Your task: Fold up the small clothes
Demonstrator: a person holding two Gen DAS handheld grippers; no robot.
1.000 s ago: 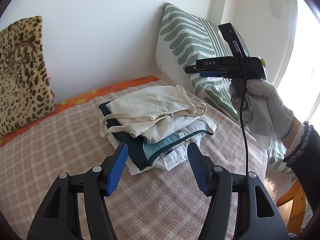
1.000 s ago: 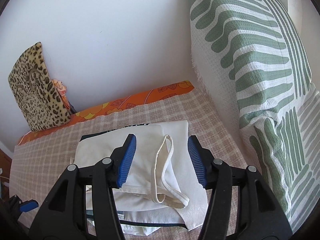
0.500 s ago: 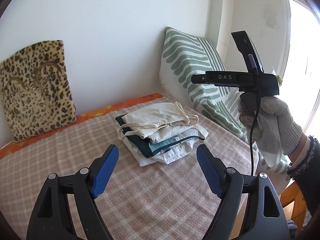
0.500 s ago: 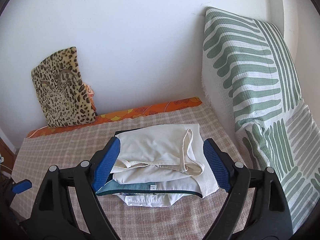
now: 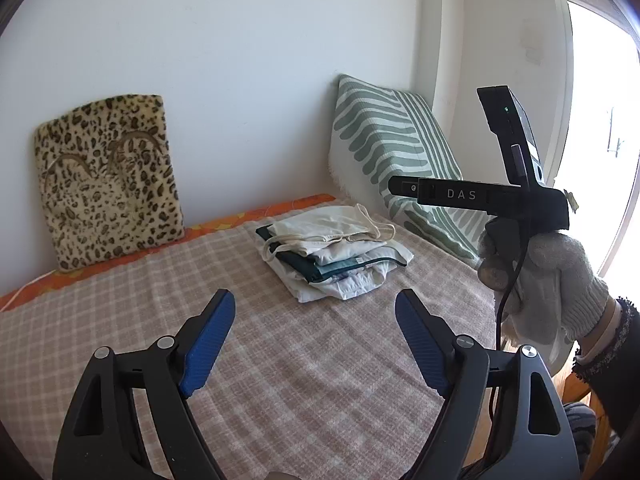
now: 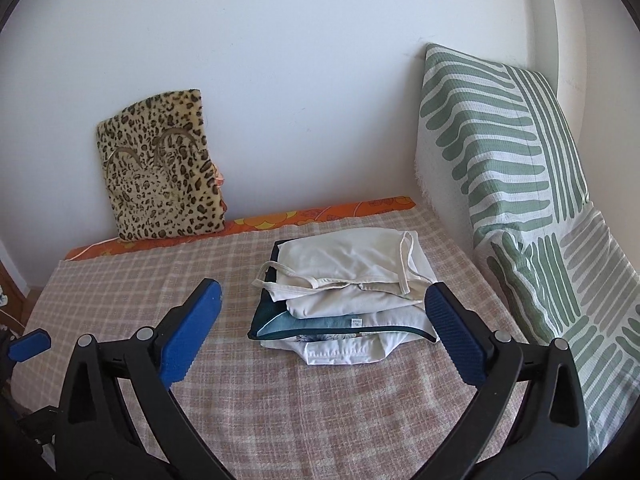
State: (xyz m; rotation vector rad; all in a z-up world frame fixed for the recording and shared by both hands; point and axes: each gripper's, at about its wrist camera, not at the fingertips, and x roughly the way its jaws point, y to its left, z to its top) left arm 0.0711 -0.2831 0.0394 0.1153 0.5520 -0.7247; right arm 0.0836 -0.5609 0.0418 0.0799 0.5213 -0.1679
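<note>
On bed (image 6: 360,420), toward striped cushion (image 6: 500,152): stack of folded clothes (image 6: 352,292), cream strappy top uppermost, squared for tidy storage. Left of stack, against wall: leopard cushion (image 6: 160,176). Short of stack: left claw (image 5: 316,340) wide, empty; right claw (image 6: 324,332) opening to widest, nothing between jaws. Judged: top item placed, both claws clear of stack.

Stack of folded clothes (image 6: 344,300) lies on blanket (image 6: 320,400), toward far right corner. Spotted cushion (image 6: 160,172) leans on wall behind, left of stack. Striped pillow (image 6: 512,184) stands right of stack, w/ gap between.
</note>
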